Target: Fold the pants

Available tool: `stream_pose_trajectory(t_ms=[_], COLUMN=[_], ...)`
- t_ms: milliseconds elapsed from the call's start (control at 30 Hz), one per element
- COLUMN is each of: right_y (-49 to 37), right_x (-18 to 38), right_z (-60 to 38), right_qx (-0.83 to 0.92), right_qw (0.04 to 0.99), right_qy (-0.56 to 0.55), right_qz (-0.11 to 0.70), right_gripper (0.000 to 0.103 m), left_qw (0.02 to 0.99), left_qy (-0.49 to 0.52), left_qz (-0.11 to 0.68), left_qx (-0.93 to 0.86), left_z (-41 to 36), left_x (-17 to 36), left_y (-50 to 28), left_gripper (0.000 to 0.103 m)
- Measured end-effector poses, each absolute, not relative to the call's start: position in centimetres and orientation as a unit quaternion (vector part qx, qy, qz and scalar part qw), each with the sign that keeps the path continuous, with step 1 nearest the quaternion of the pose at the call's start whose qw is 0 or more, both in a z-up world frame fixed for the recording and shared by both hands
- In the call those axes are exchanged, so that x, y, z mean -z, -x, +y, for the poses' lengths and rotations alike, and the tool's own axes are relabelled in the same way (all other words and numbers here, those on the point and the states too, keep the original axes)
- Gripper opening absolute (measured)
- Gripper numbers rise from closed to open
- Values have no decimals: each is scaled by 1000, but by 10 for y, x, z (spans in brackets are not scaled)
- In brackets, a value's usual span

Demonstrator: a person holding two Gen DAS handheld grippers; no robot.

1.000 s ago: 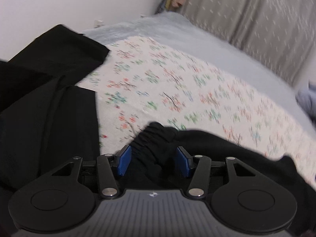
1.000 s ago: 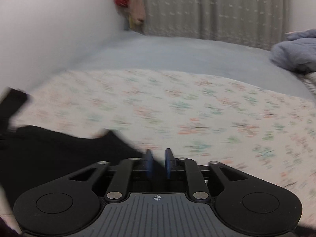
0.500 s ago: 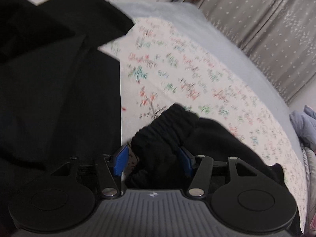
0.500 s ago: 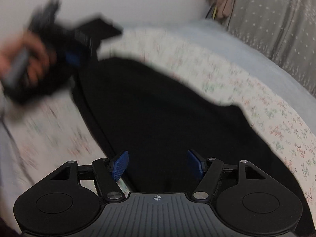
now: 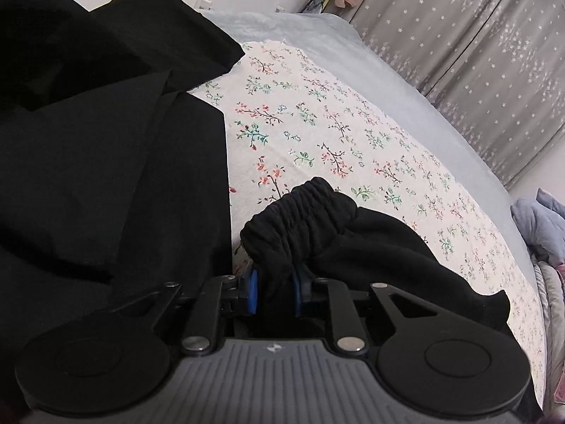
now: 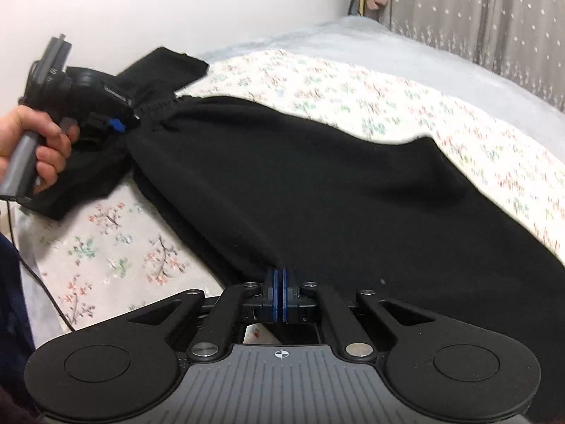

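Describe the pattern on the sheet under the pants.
White sheet with small red and green floral sprigs, clearest in the left wrist view.

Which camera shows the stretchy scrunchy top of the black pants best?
The left wrist view. The scrunchy waistband bulges up close and sharp, squeezed in the left tool. The right wrist view shows that waistband only small and far away beside the hand, though more of the pants.
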State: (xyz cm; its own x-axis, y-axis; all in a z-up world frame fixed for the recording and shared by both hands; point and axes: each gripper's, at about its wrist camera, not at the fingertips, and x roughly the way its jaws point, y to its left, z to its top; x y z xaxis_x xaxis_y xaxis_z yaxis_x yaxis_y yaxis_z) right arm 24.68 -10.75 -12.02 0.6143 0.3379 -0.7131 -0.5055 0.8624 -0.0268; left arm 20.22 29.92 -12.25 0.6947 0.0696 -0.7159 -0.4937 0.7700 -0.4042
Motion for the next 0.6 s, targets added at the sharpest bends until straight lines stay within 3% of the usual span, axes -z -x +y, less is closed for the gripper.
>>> stream_pose_trajectory(t_ms=[100, 233, 300, 367, 433, 533, 600], right_y=[-248, -241, -237, -234, -234, -224, -212], right_x=[149, 138, 131, 137, 144, 131, 119], right_z=[-108, -120, -128, -136, -157, -214, -256], right_qx=[-226, -226, -218, -212, -212, -182, -125], right_qw=[883, 899, 904, 897, 890, 901, 911], right_qy=[122, 83, 71, 79, 55, -44, -53], right_qz=[393, 365, 360, 380, 400, 391, 388], right_gripper=[1, 4, 14, 44, 58, 61, 62], left_qw=[879, 894, 894, 887, 884, 888, 889], left_qy=[260, 235, 204, 191, 182, 175, 190], left_qz=[366, 346, 364, 386, 393, 387, 377], left_qx=[-163, -159, -164, -167, -174, -178, -180], left_z=[293, 290, 287, 284, 281, 280, 284], left_x=[122, 115, 119, 127, 130, 124, 119], left_y=[-208, -204, -211, -219, -223, -221, -216], left_gripper=[43, 46, 59, 60, 60, 60, 60])
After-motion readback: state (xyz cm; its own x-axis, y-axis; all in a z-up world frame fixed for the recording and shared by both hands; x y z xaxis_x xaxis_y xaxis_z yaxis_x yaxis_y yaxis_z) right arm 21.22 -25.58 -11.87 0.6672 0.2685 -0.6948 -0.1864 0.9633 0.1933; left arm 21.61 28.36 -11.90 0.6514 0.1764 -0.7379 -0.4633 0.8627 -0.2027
